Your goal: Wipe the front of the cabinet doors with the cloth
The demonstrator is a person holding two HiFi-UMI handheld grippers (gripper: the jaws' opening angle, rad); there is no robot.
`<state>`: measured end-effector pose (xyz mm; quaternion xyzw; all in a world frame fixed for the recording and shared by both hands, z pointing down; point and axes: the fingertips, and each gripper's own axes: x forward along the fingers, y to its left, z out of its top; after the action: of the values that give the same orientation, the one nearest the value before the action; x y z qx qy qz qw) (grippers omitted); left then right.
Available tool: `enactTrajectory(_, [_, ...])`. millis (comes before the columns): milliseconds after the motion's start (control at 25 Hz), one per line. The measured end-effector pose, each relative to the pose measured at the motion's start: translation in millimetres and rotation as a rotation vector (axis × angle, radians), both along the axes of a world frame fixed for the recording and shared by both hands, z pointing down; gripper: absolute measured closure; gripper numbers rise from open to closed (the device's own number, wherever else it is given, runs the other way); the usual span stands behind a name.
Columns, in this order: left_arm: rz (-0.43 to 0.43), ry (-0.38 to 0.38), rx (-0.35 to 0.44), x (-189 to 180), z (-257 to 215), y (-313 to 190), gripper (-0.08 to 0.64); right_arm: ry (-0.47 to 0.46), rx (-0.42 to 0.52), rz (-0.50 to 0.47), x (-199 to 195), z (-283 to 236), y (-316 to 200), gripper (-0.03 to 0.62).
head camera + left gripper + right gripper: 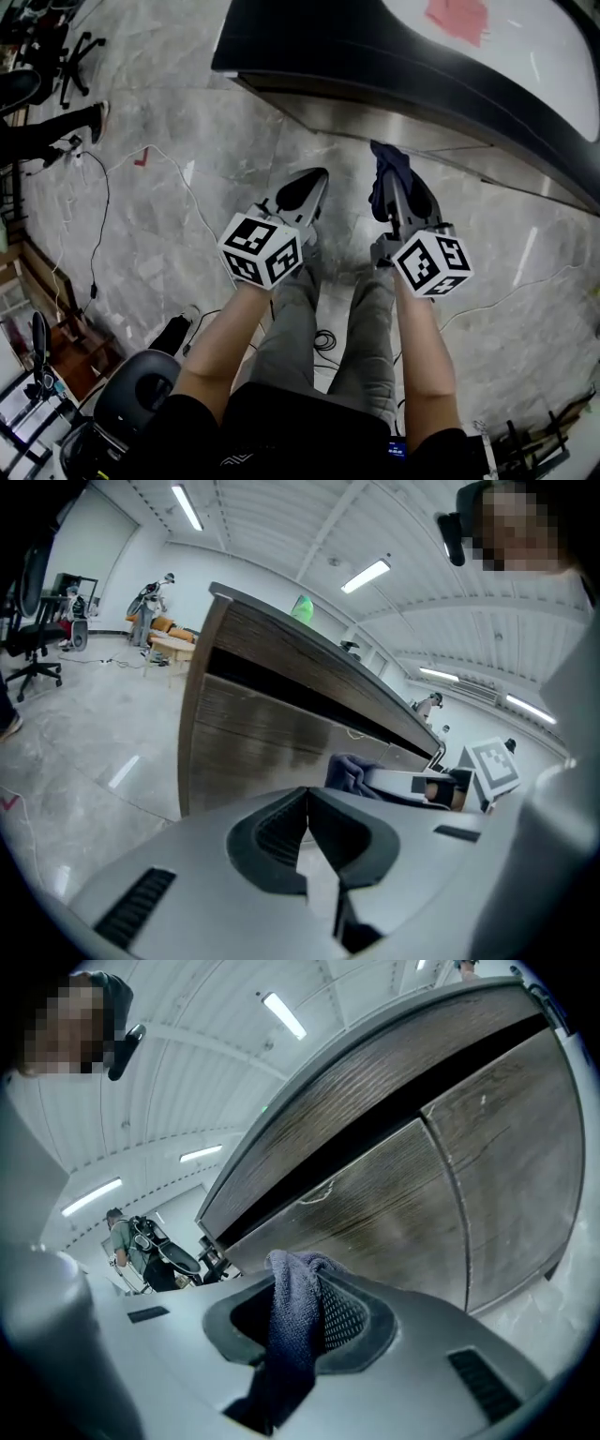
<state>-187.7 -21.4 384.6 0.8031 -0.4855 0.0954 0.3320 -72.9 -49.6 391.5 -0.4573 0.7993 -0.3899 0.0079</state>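
Note:
A dark blue cloth point(292, 1321) is clamped between the jaws of my right gripper point(298, 1288), its bunched top sticking out past the tips. From the head view the cloth point(386, 178) hangs at the front of the right gripper point(394, 192), a short way from the cabinet's doors point(441, 141). The wood-grain doors point(422, 1213) fill the right gripper view, a vertical seam between two of them. My left gripper point(302, 192) is shut with nothing in it, held level beside the right one. Its closed tips point(307, 803) point at the cabinet's left end point(244, 752).
A black-edged white countertop point(525, 66) overhangs the doors, with a red sheet point(457, 17) on it. Cables point(103, 206) trail over the grey marble floor at left. An office chair point(70, 56) stands far left. A stool point(136, 394) sits by the person's left side.

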Motion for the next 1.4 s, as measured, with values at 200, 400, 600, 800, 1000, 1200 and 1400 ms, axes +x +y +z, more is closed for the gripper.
enactTrajectory(200, [-0.076,-0.008,-0.021,-69,17,-3,0.551,0.002,-0.016,-0.050,-59,16,-6,0.508])
enactTrajectory(400, [-0.105,-0.006,-0.031,-85,20,0,0.551,0.005,-0.030,-0.085,-81,21,-8,0.508])
enactTrajectory(600, [-0.110,0.001,-0.037,-106,31,-2,0.551,0.004,-0.035,-0.107,-112,33,-16,0.508])
enactTrajectory(800, [-0.117,0.007,-0.049,-126,39,-6,0.551,0.007,-0.026,-0.143,-146,38,-26,0.508])
enactTrajectory(1000, [-0.089,0.008,-0.035,-125,42,-12,0.551,0.000,-0.033,-0.139,-157,43,-32,0.508])
enactTrajectory(1200, [-0.053,-0.022,-0.036,-128,52,-22,0.551,-0.028,-0.069,-0.127,-170,58,-40,0.508])
enactTrajectory(1400, [-0.035,-0.033,-0.038,-120,51,-25,0.551,-0.032,-0.073,-0.147,-170,61,-44,0.508])
